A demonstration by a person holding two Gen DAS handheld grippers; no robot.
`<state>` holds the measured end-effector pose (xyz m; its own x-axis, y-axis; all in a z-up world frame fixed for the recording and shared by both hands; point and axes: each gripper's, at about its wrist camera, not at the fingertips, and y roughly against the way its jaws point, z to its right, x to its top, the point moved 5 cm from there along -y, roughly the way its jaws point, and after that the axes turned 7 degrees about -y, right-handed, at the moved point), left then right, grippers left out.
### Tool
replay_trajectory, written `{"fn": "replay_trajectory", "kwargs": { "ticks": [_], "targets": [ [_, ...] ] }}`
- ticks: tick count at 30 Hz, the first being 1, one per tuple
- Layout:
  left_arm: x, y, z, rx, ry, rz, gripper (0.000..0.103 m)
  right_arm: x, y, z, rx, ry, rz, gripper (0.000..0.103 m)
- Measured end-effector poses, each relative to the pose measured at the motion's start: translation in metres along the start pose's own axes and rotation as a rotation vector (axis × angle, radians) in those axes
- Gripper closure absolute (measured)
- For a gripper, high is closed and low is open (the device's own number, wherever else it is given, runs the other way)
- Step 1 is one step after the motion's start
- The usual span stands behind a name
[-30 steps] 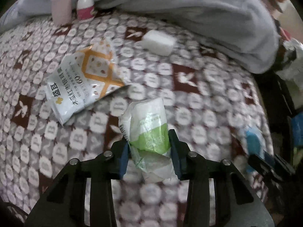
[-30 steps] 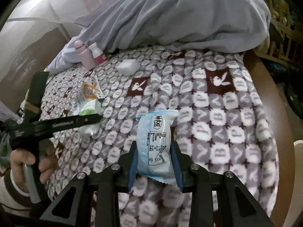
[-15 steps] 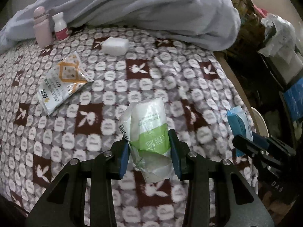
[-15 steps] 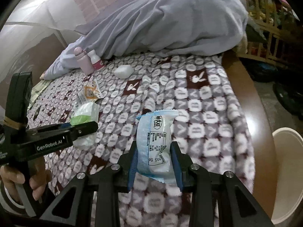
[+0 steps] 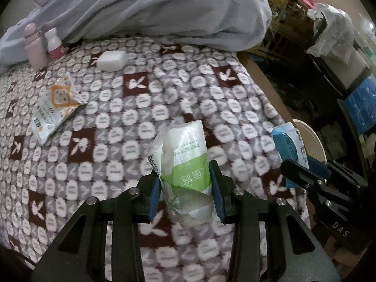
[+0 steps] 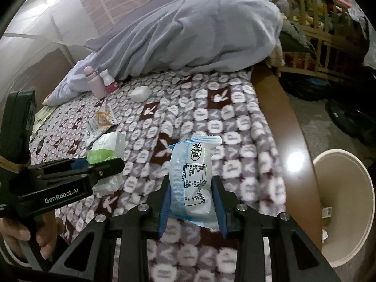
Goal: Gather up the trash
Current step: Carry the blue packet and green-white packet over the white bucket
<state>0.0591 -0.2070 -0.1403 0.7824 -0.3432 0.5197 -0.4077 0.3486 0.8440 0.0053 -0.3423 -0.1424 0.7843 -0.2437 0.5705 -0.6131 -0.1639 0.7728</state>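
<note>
Bed edge [image 6: 277,117], a brown wooden rim, curves down the right of the right view; past it lower right stands an open bin [image 6: 347,202]. Left claw [image 5: 185,185] is clenched on a green-white wrapper [image 5: 185,159], right claw [image 6: 191,202] on a blue packet [image 6: 195,176]. Upper left on the blanket [image 5: 164,108] lie an orange wrapper [image 5: 54,108], white box [image 5: 110,60] and two bottles [image 5: 35,44].

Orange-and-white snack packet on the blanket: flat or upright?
Flat. The orange-and-white snack packet lies face-up on the patterned blanket, untouched.
</note>
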Motion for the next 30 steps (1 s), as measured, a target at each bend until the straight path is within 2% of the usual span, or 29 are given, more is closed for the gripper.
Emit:
{"fn": "replay_trajectory", "kwargs": {
  "ticks": [30],
  "targets": [
    [0.025, -0.02, 0.12, -0.096, -0.171, -0.005, 0.067, -0.009, 0.053, 0.103, -0.123, -0.143, 0.065, 0.071]
  ]
}}
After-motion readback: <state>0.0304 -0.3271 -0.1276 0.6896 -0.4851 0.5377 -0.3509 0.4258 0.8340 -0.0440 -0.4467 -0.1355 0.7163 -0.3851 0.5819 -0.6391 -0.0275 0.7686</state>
